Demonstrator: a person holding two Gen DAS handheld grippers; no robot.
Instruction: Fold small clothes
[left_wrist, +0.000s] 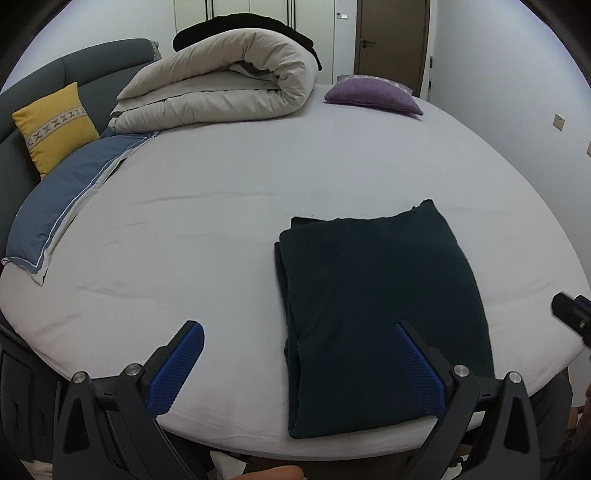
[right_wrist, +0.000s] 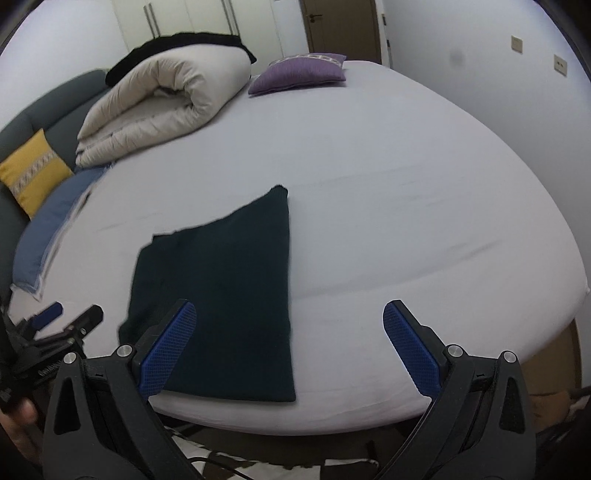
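Note:
A dark green garment (left_wrist: 376, 314) lies folded flat in a long rectangle near the front edge of the bed (left_wrist: 258, 192); it also shows in the right wrist view (right_wrist: 225, 302). My left gripper (left_wrist: 297, 334) is open and empty, hovering above the bed's front edge with its right finger over the garment's left part. My right gripper (right_wrist: 290, 314) is open and empty, its left finger over the garment's near part. The right gripper's tip shows at the right edge of the left wrist view (left_wrist: 572, 314); the left gripper shows at the lower left of the right wrist view (right_wrist: 70, 321).
A rolled beige duvet (left_wrist: 221, 81) with a black cloth on top lies at the back of the bed. A purple cushion (left_wrist: 373, 94) lies back right. A blue pillow (left_wrist: 70, 206) and a yellow cushion (left_wrist: 55, 125) lie at the left against the grey headboard (left_wrist: 92, 70).

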